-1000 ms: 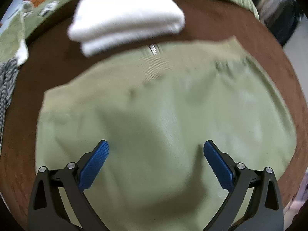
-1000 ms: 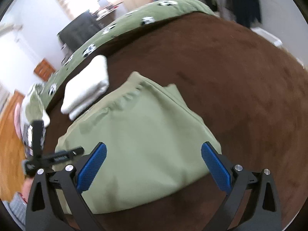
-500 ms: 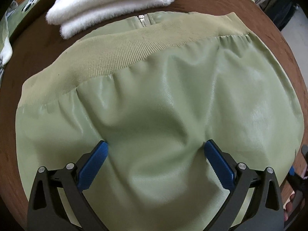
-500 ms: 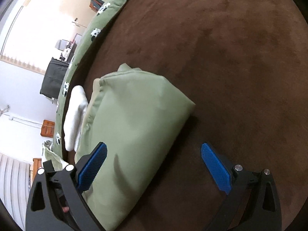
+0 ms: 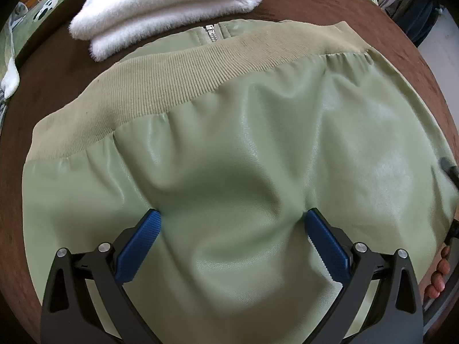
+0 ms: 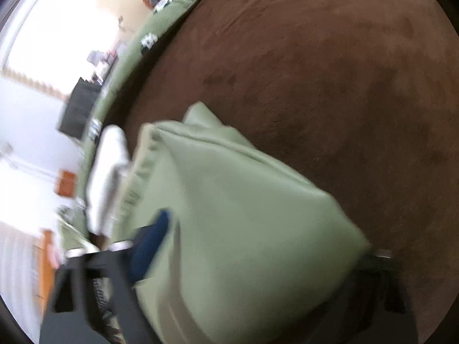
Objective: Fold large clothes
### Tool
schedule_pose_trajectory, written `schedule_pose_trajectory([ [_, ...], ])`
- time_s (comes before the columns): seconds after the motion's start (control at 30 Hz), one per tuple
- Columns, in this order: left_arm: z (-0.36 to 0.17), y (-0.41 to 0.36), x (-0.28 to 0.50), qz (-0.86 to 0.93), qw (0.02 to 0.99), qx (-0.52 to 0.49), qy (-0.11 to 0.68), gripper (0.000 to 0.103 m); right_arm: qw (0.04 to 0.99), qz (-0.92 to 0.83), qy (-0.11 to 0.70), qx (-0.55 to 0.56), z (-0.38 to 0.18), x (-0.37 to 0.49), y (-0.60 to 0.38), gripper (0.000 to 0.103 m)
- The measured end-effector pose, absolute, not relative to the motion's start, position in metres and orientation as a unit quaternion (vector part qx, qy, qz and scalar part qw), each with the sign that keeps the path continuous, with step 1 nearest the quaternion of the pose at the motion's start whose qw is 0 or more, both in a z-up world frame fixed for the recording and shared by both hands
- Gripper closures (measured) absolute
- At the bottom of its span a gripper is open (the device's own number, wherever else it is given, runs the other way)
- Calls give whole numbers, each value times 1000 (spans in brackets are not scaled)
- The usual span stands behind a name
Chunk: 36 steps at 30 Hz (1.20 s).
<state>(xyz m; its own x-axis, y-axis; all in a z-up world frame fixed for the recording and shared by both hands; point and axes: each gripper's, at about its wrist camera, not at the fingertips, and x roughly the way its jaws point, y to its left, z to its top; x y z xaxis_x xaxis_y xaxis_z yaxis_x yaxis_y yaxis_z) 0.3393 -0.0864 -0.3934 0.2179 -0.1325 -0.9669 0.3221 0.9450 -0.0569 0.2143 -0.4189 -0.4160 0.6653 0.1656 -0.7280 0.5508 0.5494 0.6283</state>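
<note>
A folded olive-green jacket with a ribbed hem and a zip lies on the brown surface. My left gripper points down at it and is open. Both blue fingertips dent the smooth top layer without pinching it. In the blurred right wrist view, the jacket's near corner fills the gap of my right gripper, whose jaws are closing. One blue pad lies against the fabric. The other finger is hidden behind the corner.
A folded white fluffy cloth lies just beyond the hem, also seen as a white cloth in the right wrist view. A green patterned cover borders the far side. A person's fingers show at the jacket's right edge.
My left gripper sank onto the jacket, and its fingertips now press dents into it. My right gripper dropped and rolled toward the jacket's corner, which now sits between its narrowing jaws.
</note>
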Motion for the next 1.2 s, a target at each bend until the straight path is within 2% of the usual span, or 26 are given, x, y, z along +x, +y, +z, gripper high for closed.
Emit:
schedule_pose_trajectory([
  [0.03,-393,-85,339,-146,777,76,608,5,793,-112,389,456,-413,212,-418,54],
  [0.07,-393,-84,339,-146,777,76,607,5,794,-102,384,460,-409,211,-417,68],
  [0.1,-393,-84,338,-146,778,77,606,5,799,-100,381,454,-404,210,-415,75],
  [0.2,-394,-82,335,-146,781,79,602,5,830,-91,392,387,-383,219,-398,81],
  [0.43,-393,-86,335,-143,776,84,609,5,829,-80,410,371,-383,225,-401,83],
  [0.6,-366,-86,330,-132,792,108,587,6,830,-76,416,364,-377,227,-401,83],
  [0.73,-352,-64,327,-96,810,85,573,6,833,-75,421,351,-373,228,-399,83],
  [0.9,-379,-33,333,-53,800,31,598,5,836,-75,424,340,-369,232,-396,83],
  [1.03,-390,-44,334,-42,810,71,581,5,844,-61,417,331,-357,235,-392,84],
  [1.2,-393,-40,341,-40,807,50,587,5,851,-40,412,324,-340,239,-387,85],
])
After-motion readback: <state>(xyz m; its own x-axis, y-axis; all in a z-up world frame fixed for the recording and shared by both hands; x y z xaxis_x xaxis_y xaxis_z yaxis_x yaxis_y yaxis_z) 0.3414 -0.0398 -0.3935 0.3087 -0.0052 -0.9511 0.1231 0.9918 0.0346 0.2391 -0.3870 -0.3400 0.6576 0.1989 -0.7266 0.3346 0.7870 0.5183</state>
